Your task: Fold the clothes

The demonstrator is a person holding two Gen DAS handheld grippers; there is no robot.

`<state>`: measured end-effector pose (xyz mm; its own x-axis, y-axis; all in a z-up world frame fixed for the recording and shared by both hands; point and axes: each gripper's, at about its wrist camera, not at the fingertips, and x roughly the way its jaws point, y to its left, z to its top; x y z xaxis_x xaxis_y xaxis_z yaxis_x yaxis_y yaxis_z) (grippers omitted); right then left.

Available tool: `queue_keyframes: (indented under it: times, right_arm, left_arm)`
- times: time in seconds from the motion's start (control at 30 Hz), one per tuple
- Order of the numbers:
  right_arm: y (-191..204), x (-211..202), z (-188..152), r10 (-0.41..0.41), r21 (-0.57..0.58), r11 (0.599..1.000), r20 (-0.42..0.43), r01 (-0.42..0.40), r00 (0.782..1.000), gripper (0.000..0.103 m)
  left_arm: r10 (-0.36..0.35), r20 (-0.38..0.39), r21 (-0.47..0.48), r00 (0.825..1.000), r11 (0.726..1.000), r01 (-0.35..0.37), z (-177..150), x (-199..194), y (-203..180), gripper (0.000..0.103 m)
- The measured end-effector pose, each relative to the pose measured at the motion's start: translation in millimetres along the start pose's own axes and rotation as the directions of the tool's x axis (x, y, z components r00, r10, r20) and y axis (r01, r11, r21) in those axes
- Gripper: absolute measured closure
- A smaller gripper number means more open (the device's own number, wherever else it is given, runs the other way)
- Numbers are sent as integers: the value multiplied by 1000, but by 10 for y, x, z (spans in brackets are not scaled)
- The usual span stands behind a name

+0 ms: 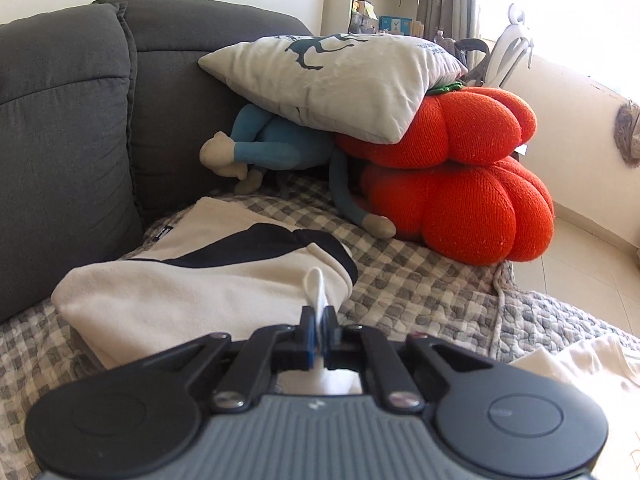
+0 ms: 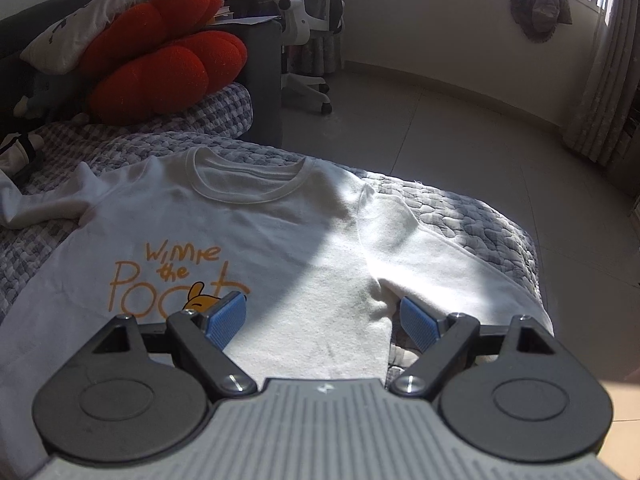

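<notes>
Left gripper [image 1: 319, 326] clenched on a white fabric fold, low centre of its view. Right gripper [image 2: 322, 318] released, jaws wide over the white sweatshirt [image 2: 256, 236], which lies flat on the checked quilt [image 2: 472, 216], mid-frame.

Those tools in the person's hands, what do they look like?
Both match. The left tool and right tool each have a ribbed grey body, two round black discs, black linkage arms with silver screws, and ridged blue pads on the fingers. No cables, hands or sleeves show.
</notes>
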<state>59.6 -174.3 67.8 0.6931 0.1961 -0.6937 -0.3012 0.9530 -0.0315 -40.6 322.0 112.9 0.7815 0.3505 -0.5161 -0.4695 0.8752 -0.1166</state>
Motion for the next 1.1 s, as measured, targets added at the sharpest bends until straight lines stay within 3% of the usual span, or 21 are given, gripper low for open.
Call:
queue_keyframes:
  times: [0.13, 0.2, 0.33, 0.47, 0.6, 0.67, 0.7, 0.73, 0.8, 0.83, 0.87, 0.9, 0.93, 1.0, 1.07, 1.1]
  right_arm:
    - [-39, -36, -10, -3, 7, 1000, 10, 3, 1000, 16]
    - [-61, -49, -18, -5, 12, 1000, 13, 5, 1000, 16]
    - [-80, -48, -37, -8, 12, 1000, 9, 8, 1000, 16]
    - [-67, -33, -35, -7, 12, 1000, 6, 7, 1000, 16]
    - [-8, -19, 0, 2, 13, 1000, 14, -2, 1000, 16]
    - [14, -14, 27, 14, 30, 999, 26, -14, 1000, 16]
    - [21, -14, 45, 21, 46, 999, 34, -23, 999, 16]
    - [27, -13, 63, 29, 63, 998, 42, -32, 999, 16]
    - [21, -27, 82, 39, 89, 995, 57, -43, 998, 16]
    - [4, -43, 87, 44, 105, 993, 65, -50, 997, 16]
    - [-13, -59, 92, 49, 121, 991, 74, -57, 996, 16]
    - [-38, -69, 90, 55, 136, 989, 79, -66, 995, 16]
    - [-67, -76, 84, 63, 150, 986, 82, -74, 995, 16]
    - [-126, -75, 61, 75, 178, 980, 81, -89, 994, 16]
    - [-171, -59, 40, 90, 200, 974, 77, -104, 993, 16]
    - [-188, -44, 29, 111, 215, 969, 73, -124, 991, 16]
  left_arm:
    - [-92, 86, -135, 992, 985, 103, 132, -239, 137, 100]
    - [-101, 129, -184, 987, 975, 124, 174, -333, 189, 100]
    - [-52, 122, -239, 991, 968, 81, 178, -301, 272, 100]
    - [-101, 97, -310, 990, 942, 127, 152, -246, 361, 100]
    - [-210, 104, -328, 972, 916, 233, 194, -354, 94, 100]
    - [-369, 120, -340, 922, 857, 388, 216, -518, -269, 100]
    - [-461, 138, -319, 877, 817, 480, 206, -654, -480, 100]
    - [-551, 155, -291, 820, 768, 571, 191, -799, -696, 100]
    - [-704, 172, -245, 689, 647, 722, 140, -1028, -982, 97]
    - [-743, 173, -226, 647, 609, 760, 120, -1067, -1024, 90]
    - [-776, 172, -207, 607, 574, 792, 102, -1096, -1053, 72]
    - [-806, 170, -188, 566, 538, 822, 83, -1126, -1083, 62]
    - [-795, 187, -201, 577, 544, 815, 65, -1101, -1034, 52]
    - [-770, 209, -264, 603, 550, 793, 44, -949, -873, 51]
    - [-762, 187, -369, 621, 531, 763, 2, -732, -719, 51]
    - [-752, 166, -400, 638, 540, 741, -24, -648, -678, 51]
